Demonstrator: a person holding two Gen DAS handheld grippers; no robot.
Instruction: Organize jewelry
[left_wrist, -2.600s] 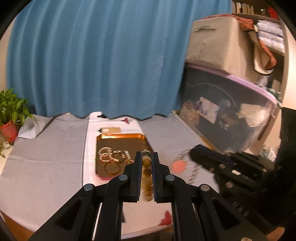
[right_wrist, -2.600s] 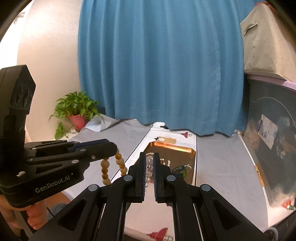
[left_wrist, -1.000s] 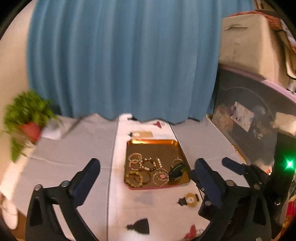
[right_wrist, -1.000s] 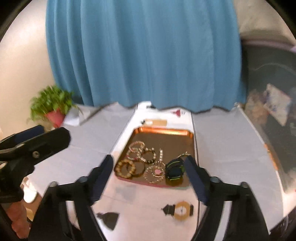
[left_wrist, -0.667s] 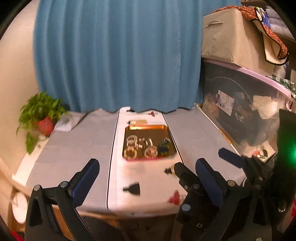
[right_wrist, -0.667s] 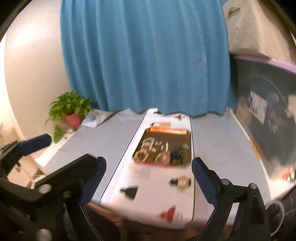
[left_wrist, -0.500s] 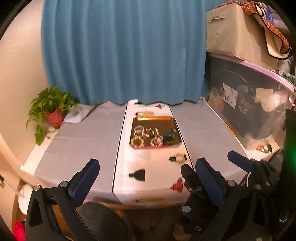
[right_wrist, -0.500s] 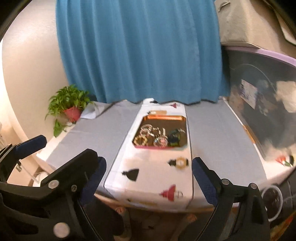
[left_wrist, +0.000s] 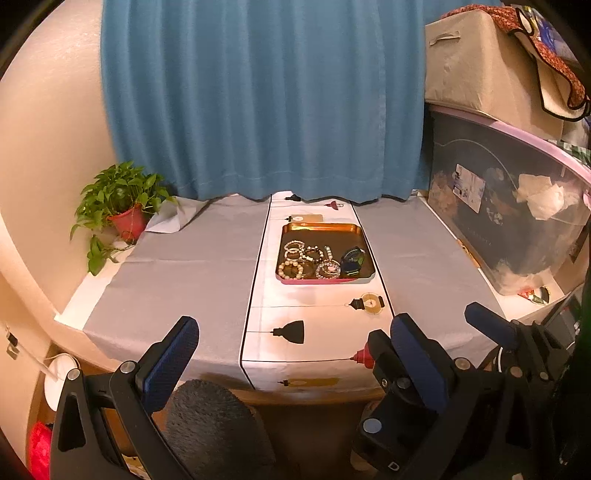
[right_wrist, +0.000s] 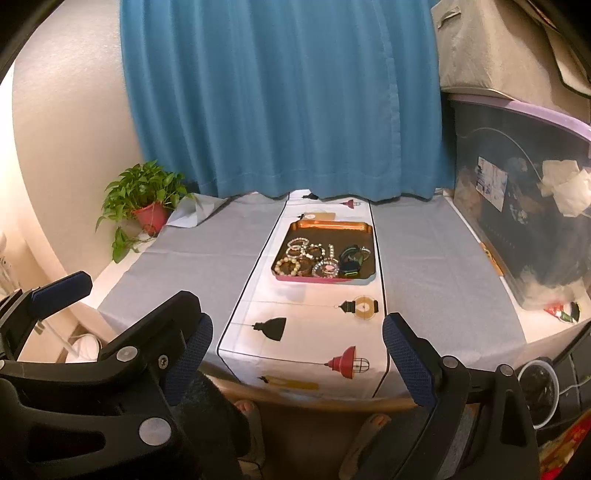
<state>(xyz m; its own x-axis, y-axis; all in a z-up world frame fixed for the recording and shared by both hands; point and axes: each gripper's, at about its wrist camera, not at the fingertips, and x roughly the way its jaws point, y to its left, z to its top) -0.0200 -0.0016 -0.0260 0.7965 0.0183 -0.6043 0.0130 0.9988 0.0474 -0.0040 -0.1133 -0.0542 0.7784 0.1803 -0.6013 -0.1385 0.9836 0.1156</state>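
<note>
A copper tray (left_wrist: 321, 228) with a pink front edge sits on the white table runner at the middle of the table; it also shows in the right wrist view (right_wrist: 328, 226). Several beaded bracelets (left_wrist: 295, 269) (right_wrist: 288, 266) and a dark green piece (left_wrist: 352, 258) (right_wrist: 351, 260) lie inside it. My left gripper (left_wrist: 295, 354) is wide open and empty, pulled back in front of the table's near edge. My right gripper (right_wrist: 299, 350) is wide open and empty too, level with it; its fingers (left_wrist: 417, 354) show at the right of the left wrist view.
A potted plant (left_wrist: 125, 214) stands at the table's far left corner. A large clear storage bin (left_wrist: 517, 221) with a fabric box on top stands along the right side. A blue curtain (left_wrist: 266, 96) hangs behind. A dark stool (left_wrist: 214, 421) is under the near edge.
Both grippers opened and released the bracelets, which now lie in the tray. Both have pulled back and away from the table, so the tray looks smaller and farther.
</note>
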